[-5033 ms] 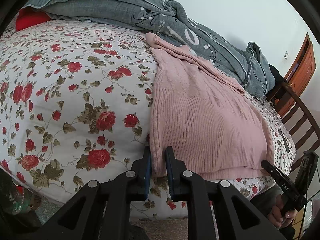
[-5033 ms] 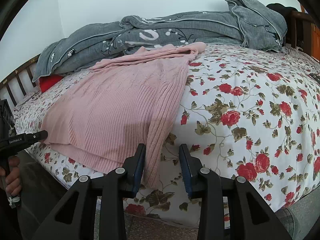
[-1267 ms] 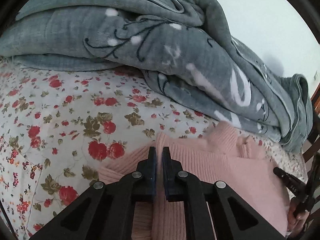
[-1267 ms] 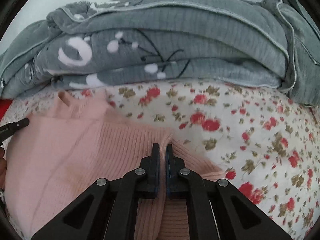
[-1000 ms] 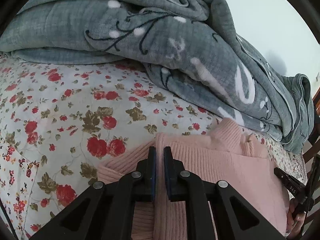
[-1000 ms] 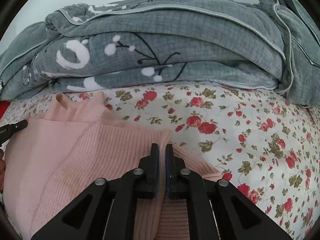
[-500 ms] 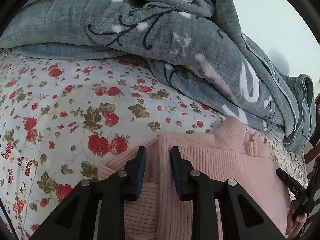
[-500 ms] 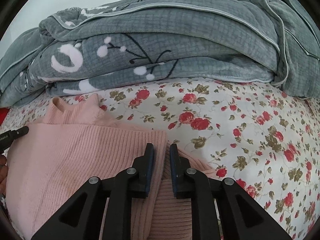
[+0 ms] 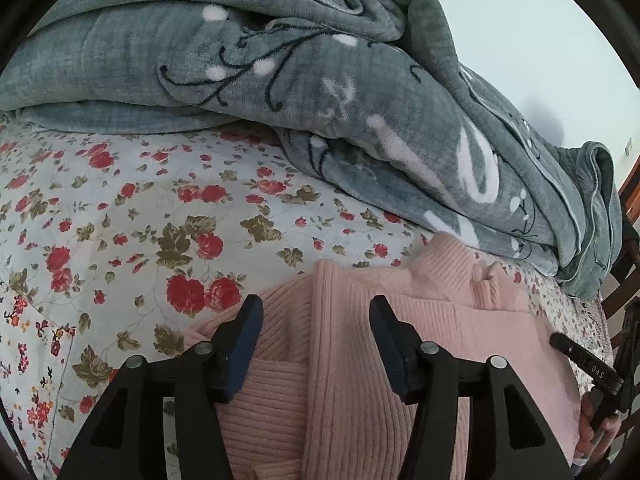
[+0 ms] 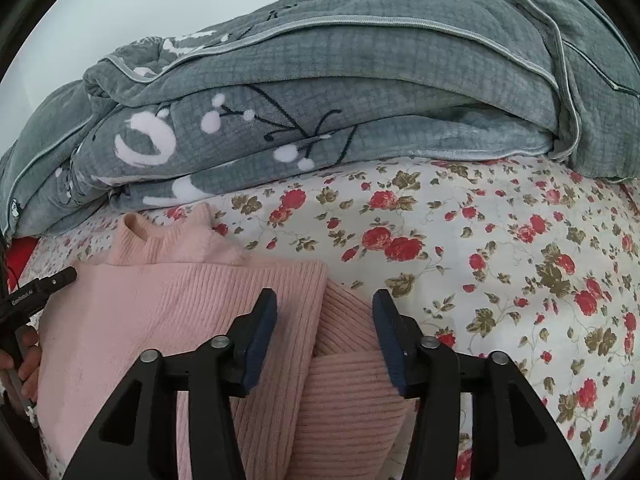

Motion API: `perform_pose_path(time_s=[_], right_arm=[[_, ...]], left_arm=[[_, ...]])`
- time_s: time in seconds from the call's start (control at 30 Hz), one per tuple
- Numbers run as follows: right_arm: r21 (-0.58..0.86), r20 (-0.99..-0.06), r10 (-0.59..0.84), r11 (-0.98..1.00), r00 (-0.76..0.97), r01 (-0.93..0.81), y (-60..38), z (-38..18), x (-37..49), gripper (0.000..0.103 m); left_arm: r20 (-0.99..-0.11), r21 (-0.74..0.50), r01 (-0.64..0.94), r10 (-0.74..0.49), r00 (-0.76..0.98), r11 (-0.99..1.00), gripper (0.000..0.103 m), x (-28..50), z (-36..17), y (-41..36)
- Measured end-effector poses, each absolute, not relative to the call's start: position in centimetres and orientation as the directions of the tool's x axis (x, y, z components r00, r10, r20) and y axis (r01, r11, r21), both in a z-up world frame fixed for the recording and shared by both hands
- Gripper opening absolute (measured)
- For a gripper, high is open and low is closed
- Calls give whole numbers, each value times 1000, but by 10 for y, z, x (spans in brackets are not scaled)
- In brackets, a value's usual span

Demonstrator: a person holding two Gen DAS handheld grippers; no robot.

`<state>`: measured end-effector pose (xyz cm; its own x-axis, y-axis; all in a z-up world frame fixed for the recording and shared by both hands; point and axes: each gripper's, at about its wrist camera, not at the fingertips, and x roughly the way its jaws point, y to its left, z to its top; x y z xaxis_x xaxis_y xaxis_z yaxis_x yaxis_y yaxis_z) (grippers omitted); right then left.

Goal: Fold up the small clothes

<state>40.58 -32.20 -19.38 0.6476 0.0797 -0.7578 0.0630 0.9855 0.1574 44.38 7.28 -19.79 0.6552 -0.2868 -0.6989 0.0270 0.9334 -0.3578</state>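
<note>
A pink ribbed knit sweater (image 9: 440, 344) lies folded in half on the floral bed sheet (image 9: 120, 208), its hem edge up by the collar (image 9: 452, 260). My left gripper (image 9: 316, 316) is open and empty over the sweater's left folded corner. My right gripper (image 10: 324, 312) is open and empty over the right folded corner of the sweater (image 10: 168, 312). A sleeve (image 10: 352, 380) sticks out from under the top layer. Each gripper's tip shows in the other view, the right one (image 9: 580, 360) and the left one (image 10: 40, 288).
A bulky grey blanket (image 9: 320, 92) is heaped along the far side of the bed, also in the right wrist view (image 10: 340, 92), just behind the collar. A red pillow (image 10: 24, 256) peeks out at the left. A wooden chair frame (image 9: 628, 280) stands at the right edge.
Both grippers carried the sweater's hem from the near bed edge up to the collar, folding it in half. In the last second both opened and let the hem go.
</note>
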Motion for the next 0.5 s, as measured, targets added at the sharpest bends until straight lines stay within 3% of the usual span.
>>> perform_pose_path(time_s=[0.07,0.17,0.33,0.5], right_arm=[[148,-765,73,987,640,64,-324,-187,395,52],[197,-735,82,976,673,97,-333,-174,357,80],[384,-707,256,922,659,53,-338,-186,328,82],[350,-733,257,936,630,26,-317,-212,330,82]], left_arm=[[-686,-370,33,-297,664,928,57,441,-193,75],[-694,-357,42,-296,656,933,61,433,-184,76],[-665,-356,61,-299,685,932,66,386,-158,80],[-667,-378,22,-288,687,926,70,343,-155,88]])
